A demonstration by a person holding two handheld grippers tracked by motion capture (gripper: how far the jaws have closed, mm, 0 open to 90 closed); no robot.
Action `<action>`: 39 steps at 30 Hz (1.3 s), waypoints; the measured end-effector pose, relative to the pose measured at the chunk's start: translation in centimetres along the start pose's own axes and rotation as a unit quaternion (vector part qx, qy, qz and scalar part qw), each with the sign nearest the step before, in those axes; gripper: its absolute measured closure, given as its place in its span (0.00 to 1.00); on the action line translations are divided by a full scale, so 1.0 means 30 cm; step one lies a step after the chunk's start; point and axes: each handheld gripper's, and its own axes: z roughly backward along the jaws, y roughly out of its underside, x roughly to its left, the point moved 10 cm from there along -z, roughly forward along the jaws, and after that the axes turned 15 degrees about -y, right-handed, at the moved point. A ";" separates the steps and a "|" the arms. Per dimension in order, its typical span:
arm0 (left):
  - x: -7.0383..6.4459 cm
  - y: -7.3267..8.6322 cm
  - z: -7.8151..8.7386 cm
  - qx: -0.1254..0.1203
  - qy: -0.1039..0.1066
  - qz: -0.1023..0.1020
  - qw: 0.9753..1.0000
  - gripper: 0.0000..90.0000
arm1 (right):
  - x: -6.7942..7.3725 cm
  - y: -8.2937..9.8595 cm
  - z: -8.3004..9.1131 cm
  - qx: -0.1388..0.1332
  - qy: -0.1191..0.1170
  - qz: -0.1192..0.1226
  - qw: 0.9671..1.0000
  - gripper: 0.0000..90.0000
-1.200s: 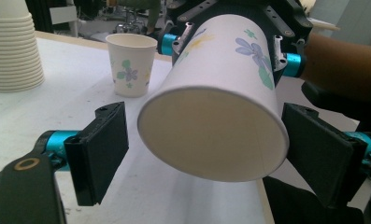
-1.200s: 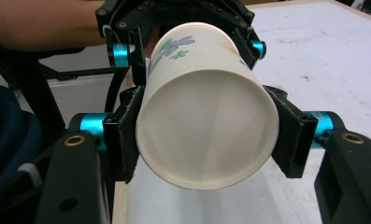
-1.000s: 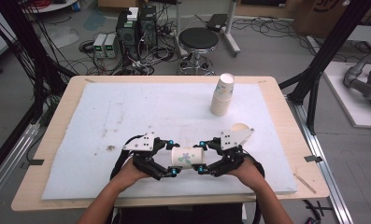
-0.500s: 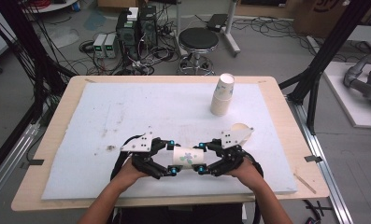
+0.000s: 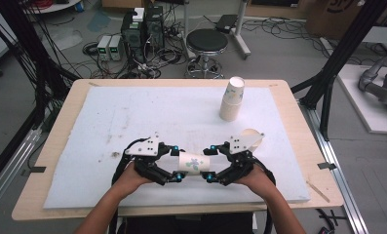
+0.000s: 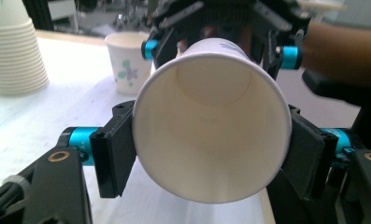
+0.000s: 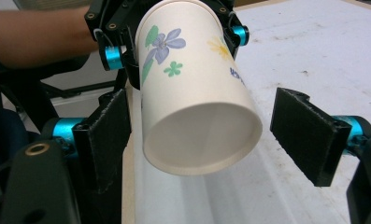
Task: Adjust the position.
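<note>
A paper cup (image 5: 192, 163) with a flower print lies on its side in the air near the table's front edge, between my two grippers. My left gripper (image 5: 175, 166) is shut on it; in the left gripper view the cup's open mouth (image 6: 211, 126) faces the camera and both pads (image 6: 112, 154) press on its sides near the rim. My right gripper (image 5: 209, 165) faces it from the other side. In the right gripper view the cup's base (image 7: 197, 93) sits between the jaws, which stand open (image 7: 209, 135), with a clear gap at the right pad (image 7: 309, 135).
A tall stack of paper cups (image 5: 232, 100) stands at the back right of the white mat (image 5: 132, 117). One single upright cup (image 5: 252, 135) stands just behind my right gripper. The stack (image 6: 12, 51) and the single cup (image 6: 127, 63) also appear in the left gripper view.
</note>
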 end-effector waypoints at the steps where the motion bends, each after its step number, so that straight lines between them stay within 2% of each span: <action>1: 0.004 0.000 0.003 0.012 -0.004 -0.004 1.000 0.31 | 0.000 -0.002 0.000 0.003 0.004 0.001 1.000 0.23; 4: 0.015 0.000 0.008 0.042 -0.017 -0.015 0.999 0.31 | -0.004 -0.008 -0.002 0.014 0.014 0.006 1.000 0.23; 7: 0.024 -0.003 0.012 0.065 -0.025 -0.026 0.997 0.31 | -0.006 -0.013 -0.007 0.038 0.023 0.012 0.999 0.23; 10: 0.031 -0.008 0.016 0.092 -0.034 -0.044 0.994 0.31 | -0.016 -0.012 -0.015 0.063 0.036 0.018 0.997 0.23; 14: 0.036 -0.013 0.022 0.113 -0.038 -0.064 0.991 0.31 | -0.022 -0.012 -0.026 0.086 0.040 0.021 0.995 0.23; 15: 0.035 -0.013 0.022 0.115 -0.039 -0.064 0.991 0.31 | -0.024 -0.014 -0.029 0.088 0.039 0.022 0.995 0.23; 20: 0.041 -0.012 0.028 0.140 -0.040 -0.077 0.986 0.31 | -0.033 -0.017 -0.036 0.104 0.046 0.031 0.993 0.23; 24: 0.050 -0.007 0.033 0.168 -0.044 -0.092 0.980 0.31 | -0.038 -0.018 -0.039 0.116 0.051 0.036 0.991 0.23; 26: 0.052 -0.008 0.032 0.178 -0.046 -0.095 0.978 0.31 | -0.038 -0.018 -0.042 0.120 0.051 0.037 0.991 0.23; 27: 0.055 -0.009 0.034 0.185 -0.046 -0.102 0.976 0.31 | -0.039 -0.018 -0.043 0.124 0.053 0.038 0.990 0.23; 31: 0.059 -0.013 0.034 0.198 -0.048 -0.110 0.973 0.31 | -0.041 -0.021 -0.048 0.133 0.054 0.042 0.989 0.23; 33: 0.059 -0.012 0.031 0.201 -0.049 -0.112 0.972 0.31 | -0.043 -0.020 -0.051 0.137 0.056 0.042 0.988 0.23; 35: 0.059 -0.007 0.029 0.208 -0.048 -0.115 0.970 0.31 | -0.044 -0.017 -0.056 0.146 0.056 0.045 0.987 0.23; 36: 0.059 -0.002 0.029 0.217 -0.049 -0.118 0.968 0.31 | -0.045 -0.017 -0.059 0.151 0.057 0.051 0.986 0.23; 37: 0.059 0.000 0.027 0.220 -0.050 -0.120 0.967 0.31 | -0.043 -0.015 -0.064 0.157 0.057 0.055 0.984 0.23; 38: 0.059 0.001 0.025 0.221 -0.051 -0.118 0.967 0.31 | -0.044 -0.014 -0.066 0.163 0.058 0.059 0.983 0.23; 39: 0.060 0.002 0.026 0.225 -0.050 -0.120 0.966 0.31 | -0.045 -0.013 -0.069 0.168 0.060 0.061 0.982 0.23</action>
